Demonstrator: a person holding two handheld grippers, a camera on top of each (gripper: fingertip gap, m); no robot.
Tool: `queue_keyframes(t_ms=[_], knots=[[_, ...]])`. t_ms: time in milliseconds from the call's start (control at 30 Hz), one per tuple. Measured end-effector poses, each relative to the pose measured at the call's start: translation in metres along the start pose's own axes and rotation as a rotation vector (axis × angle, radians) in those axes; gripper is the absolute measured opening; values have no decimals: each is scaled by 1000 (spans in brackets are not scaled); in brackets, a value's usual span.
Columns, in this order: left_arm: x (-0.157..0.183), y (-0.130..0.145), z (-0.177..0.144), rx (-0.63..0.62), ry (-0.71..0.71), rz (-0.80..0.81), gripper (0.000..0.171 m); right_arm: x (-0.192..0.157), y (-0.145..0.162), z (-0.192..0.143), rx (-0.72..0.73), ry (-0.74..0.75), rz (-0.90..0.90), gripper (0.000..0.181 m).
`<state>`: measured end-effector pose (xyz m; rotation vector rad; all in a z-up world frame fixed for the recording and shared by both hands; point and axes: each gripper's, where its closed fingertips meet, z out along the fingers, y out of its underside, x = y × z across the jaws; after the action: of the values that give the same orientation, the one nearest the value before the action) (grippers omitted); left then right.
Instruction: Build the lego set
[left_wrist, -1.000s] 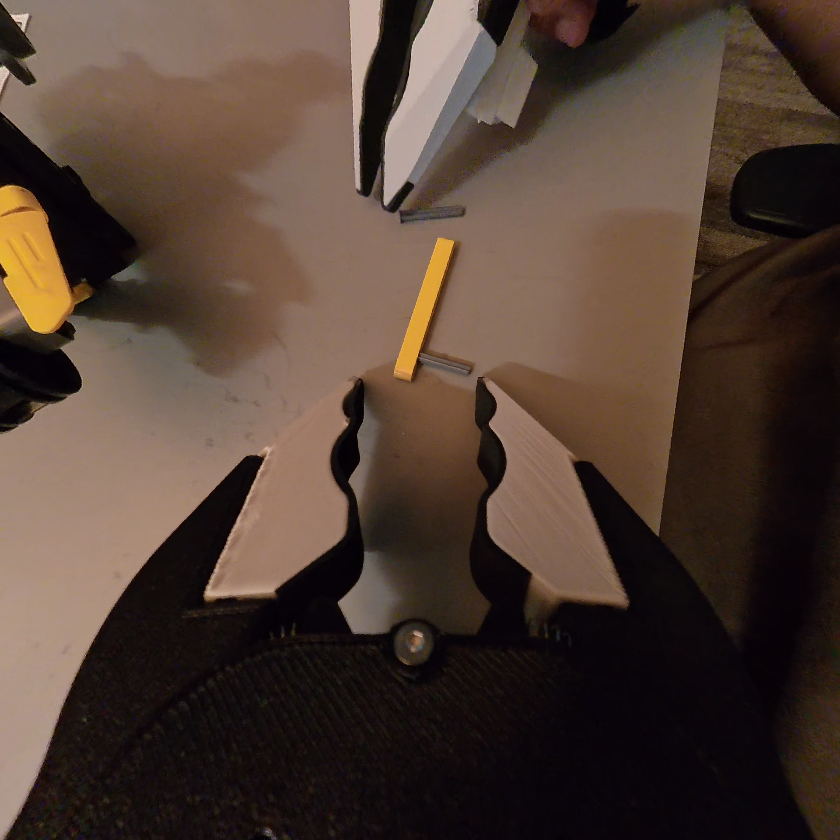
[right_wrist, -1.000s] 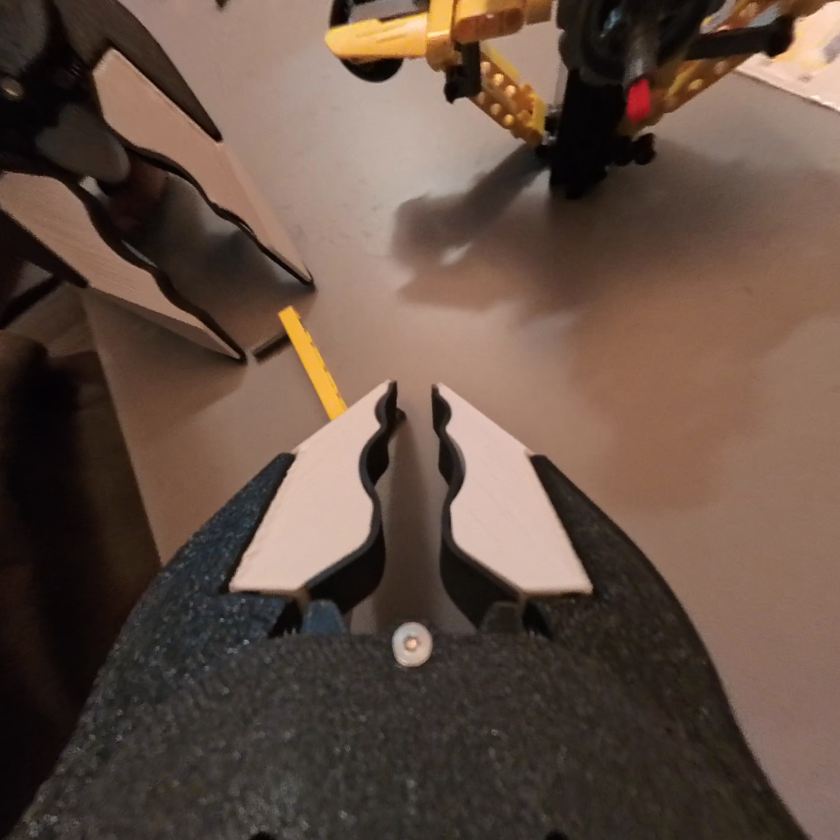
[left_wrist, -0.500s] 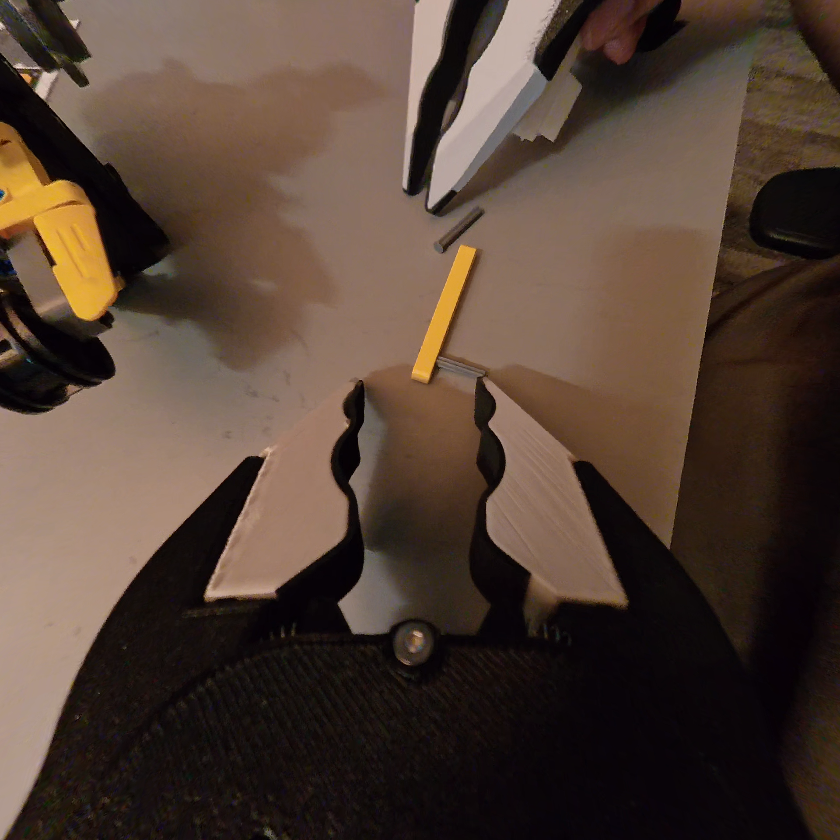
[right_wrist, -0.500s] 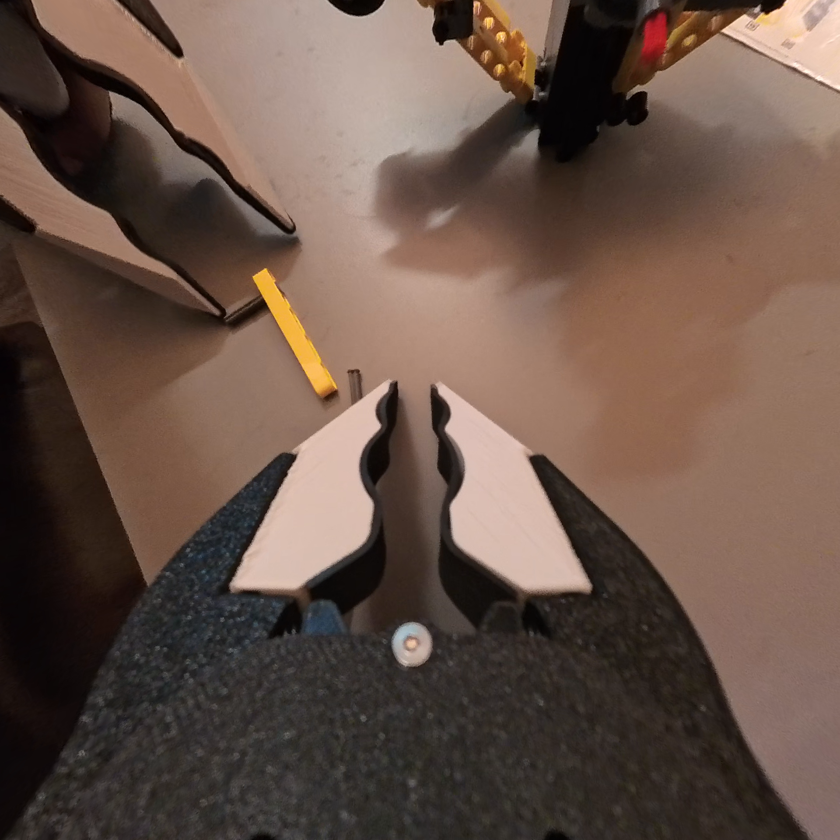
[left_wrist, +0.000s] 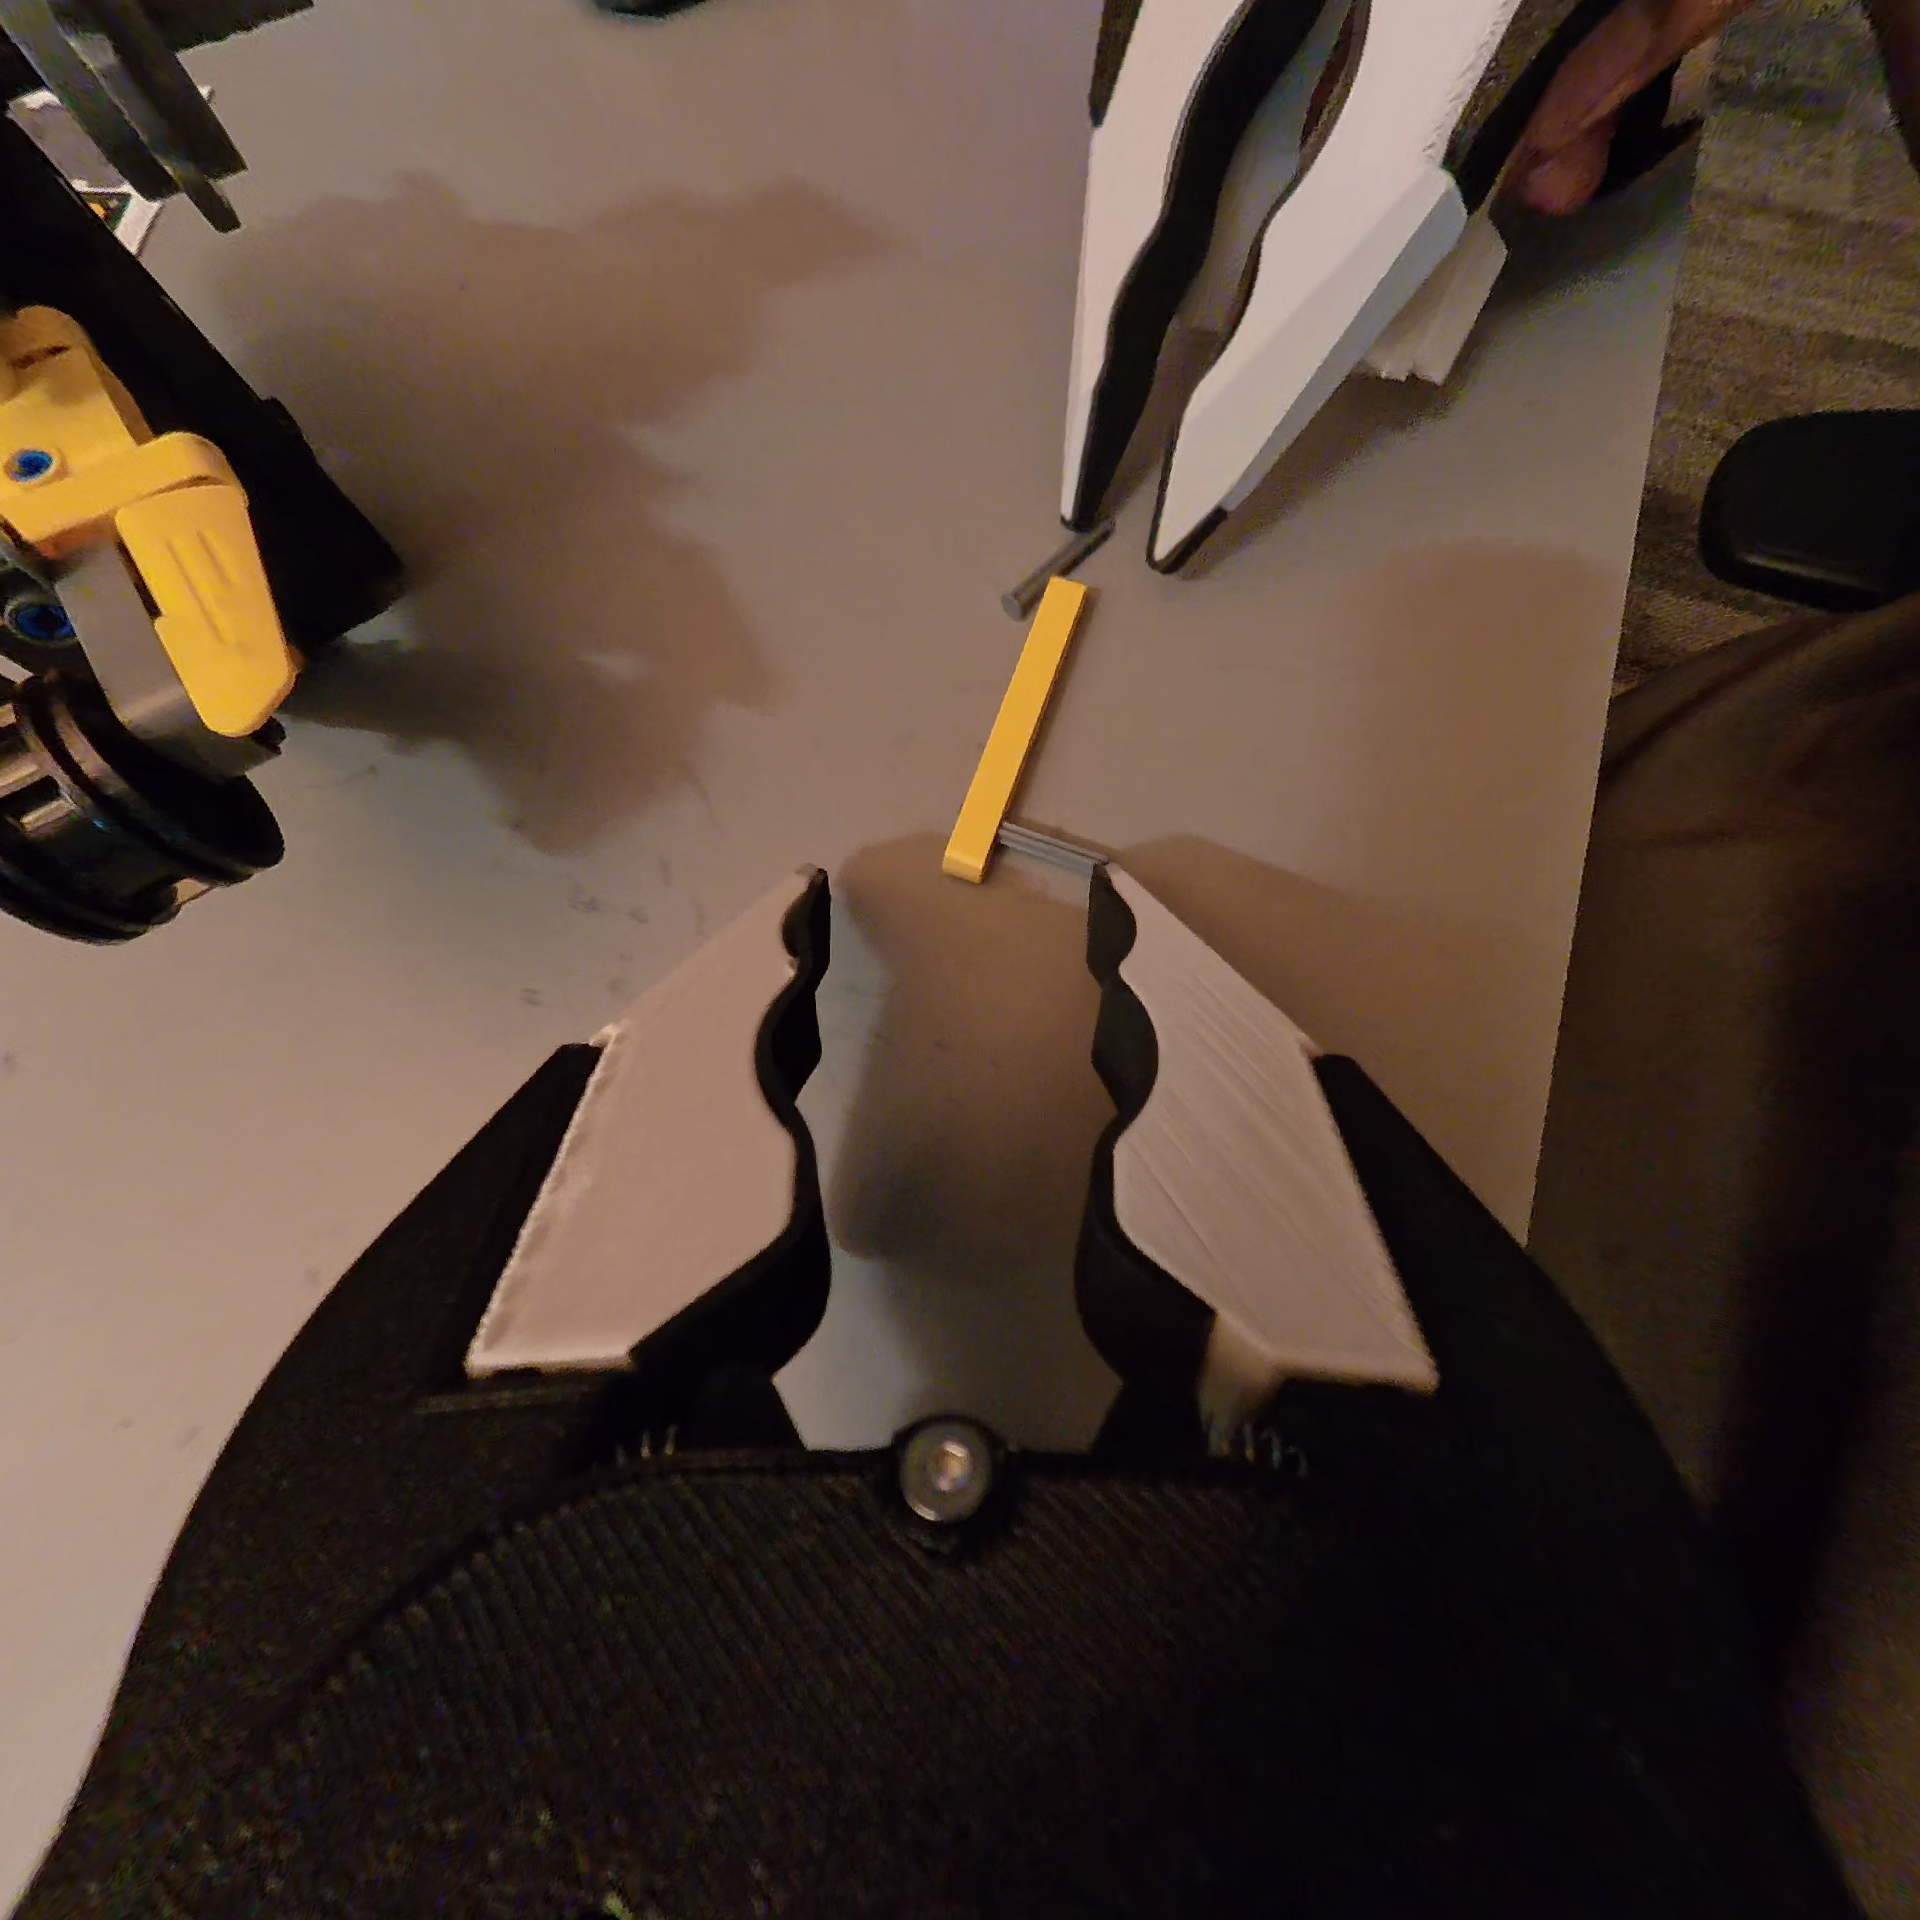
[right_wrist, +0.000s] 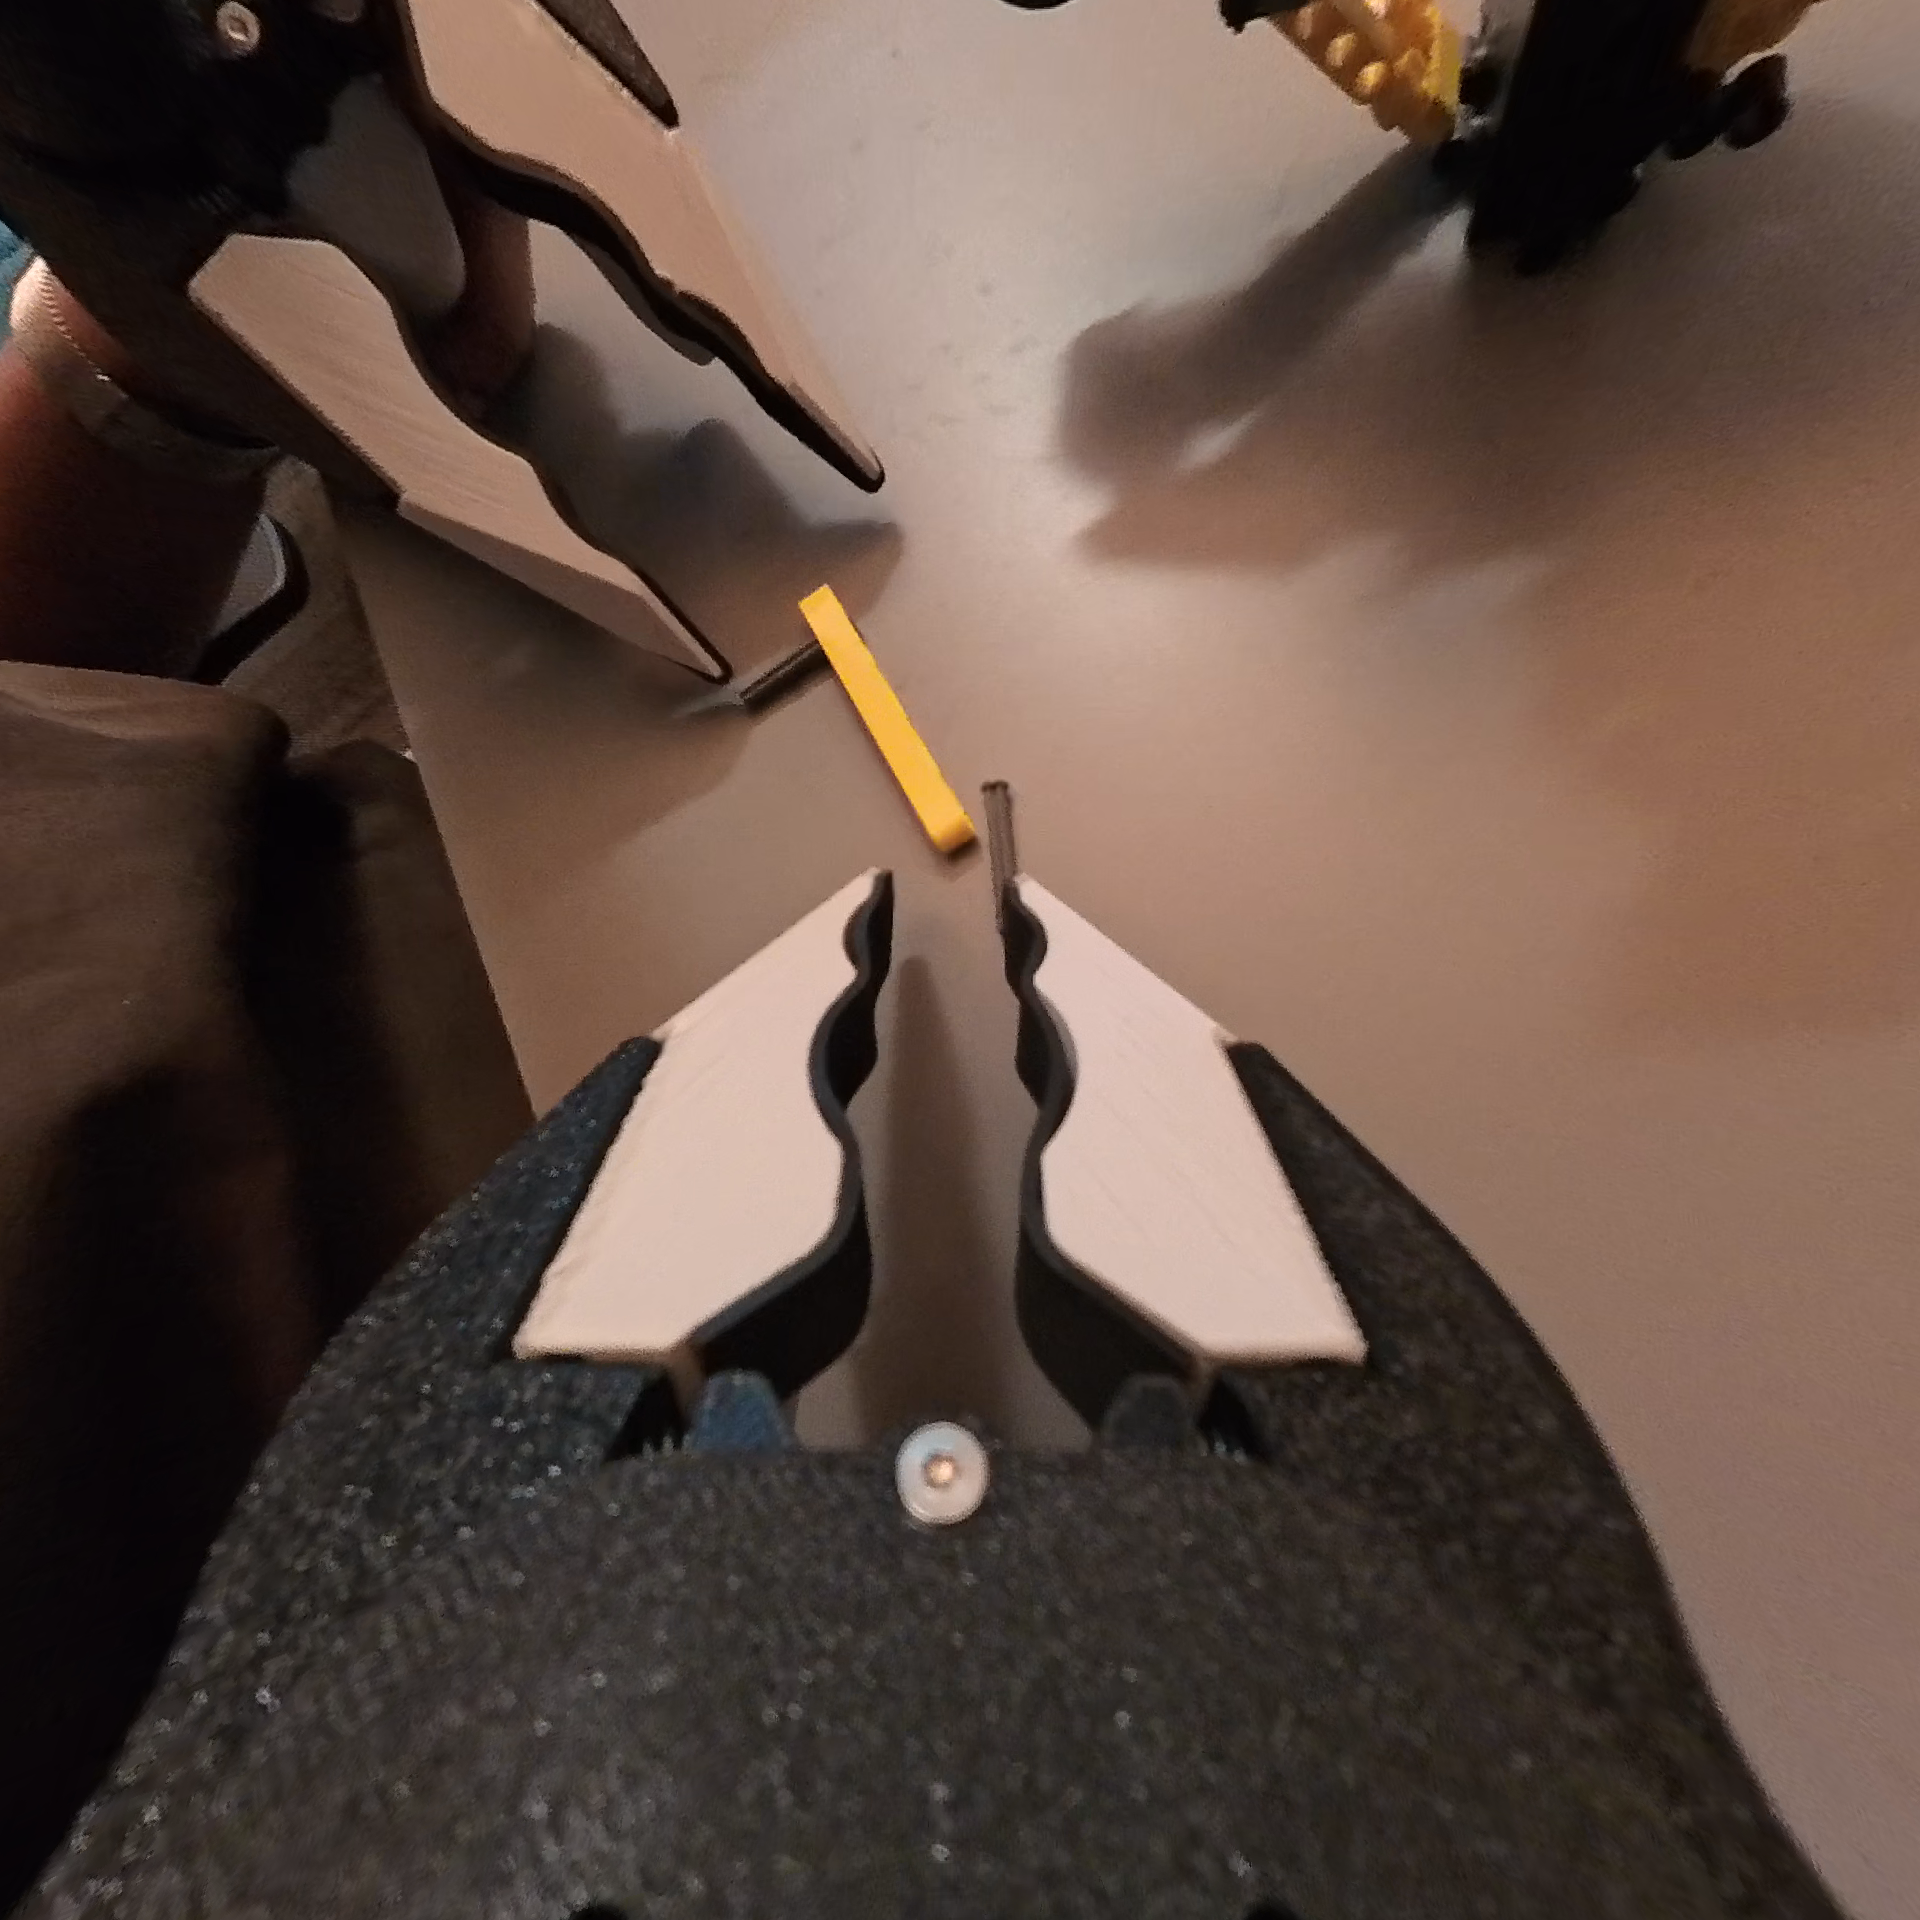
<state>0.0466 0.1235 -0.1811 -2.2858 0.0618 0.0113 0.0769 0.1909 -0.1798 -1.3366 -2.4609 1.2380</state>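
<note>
Widened since a second ago: right tongs (right_wrist: 951, 894), gap between tips now clearly larger; near grey pin rotated from crosswise to slanted along the way, now by the yellow bar's far end in left wrist view. Left tongs (left_wrist: 956, 883) unchanged in spread and pose.

Left tongs: spread wide, holding nothing, hovering low over grey bench (left_wrist: 623, 987). Just beyond tips: yellow flat bar (left_wrist: 1016, 727), lying flat, long axis running away and slightly right. Short grey pin (left_wrist: 1049, 844) lying crosswise, one end at bar's near end, other end at the right fingertip (left_wrist: 1103, 883); contact with fingertip not clear. Second grey pin (left_wrist: 1055, 566) at bar's far end, slanted, just below the right tongs' tip.

Right tongs: parted moderately, empty, tips close to bench. Second grey pin (right_wrist: 1000, 842) just ahead of right fingertip (right_wrist: 1023, 896), pointing lengthwise away, partly overlapped by it. Yellow flat bar (right_wrist: 888, 722) just left of that pin, apart from it by a thin gap, angled far-left. Other grey pin (right_wrist: 779, 681) at bar's far end, under the left tongs' near fingertip.

Left tongs seen across in right wrist view, far left (right_wrist: 800, 571), spread. Right tongs seen far right in left wrist view (left_wrist: 1127, 540), a hand behind them.

Yellow-and-black brick-built model (left_wrist: 135, 582) far left on bench; same model (right_wrist: 1507, 125) far right in right wrist view, blurred. Black chair armrest (left_wrist: 1818, 509) off bench at right.
</note>
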Motion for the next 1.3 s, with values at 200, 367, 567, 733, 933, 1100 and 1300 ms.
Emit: queue_keyframes(t_ms=[200,367,567,733,933,1100,1300], knots=[[0,-1,-1,6,1,0,49,-11,0,4,-1,-30,8,21],[0,-2,-2,19,7,-12,49,-21,0,8,-2,-57,36,22],[0,-3,-3,26,6,-9,50,-43,-1,15,-3,-118,69,24],[0,-3,-3,25,-1,-1,50,-60,0,20,-16,-163,56,26],[0,-2,-2,21,-5,7,50,-68,-2,22,-10,-185,5,28],[0,-2,-2,21,-8,11,50,-47,-18,12,67,-90,-111,27],[0,-2,-2,17,-12,11,50,-60,-17,26,46,-193,-264,41]])
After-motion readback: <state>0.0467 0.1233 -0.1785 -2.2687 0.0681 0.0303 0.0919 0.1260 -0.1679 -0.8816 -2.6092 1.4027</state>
